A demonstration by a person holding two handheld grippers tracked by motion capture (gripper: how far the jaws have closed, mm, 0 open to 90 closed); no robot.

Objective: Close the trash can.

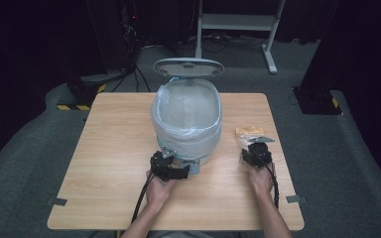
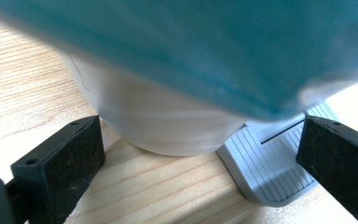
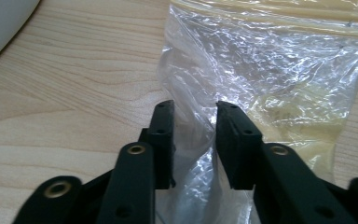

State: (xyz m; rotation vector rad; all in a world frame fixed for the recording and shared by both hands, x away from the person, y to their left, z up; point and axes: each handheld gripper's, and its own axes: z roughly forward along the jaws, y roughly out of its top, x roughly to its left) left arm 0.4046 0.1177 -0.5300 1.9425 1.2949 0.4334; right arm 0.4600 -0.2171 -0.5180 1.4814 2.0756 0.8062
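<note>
Your right gripper [image 3: 193, 140] pinched the clear plastic bag [image 3: 265, 88], which lay on the table to the right of the lined bin [image 1: 186, 121]. Your left gripper [image 2: 200, 163] stood spread at the bin's pedal [image 2: 265, 168], holding nothing.

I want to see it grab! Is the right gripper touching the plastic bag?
Touching. The right gripper view shows the right gripper with bunched film of the plastic bag between its jaws.

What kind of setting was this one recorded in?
Probably a lab or recording studio: a lone wooden table on grey carpet, dark curtains around, a white equipment stand and cables behind, with a lined pedal bin as prop.
</note>
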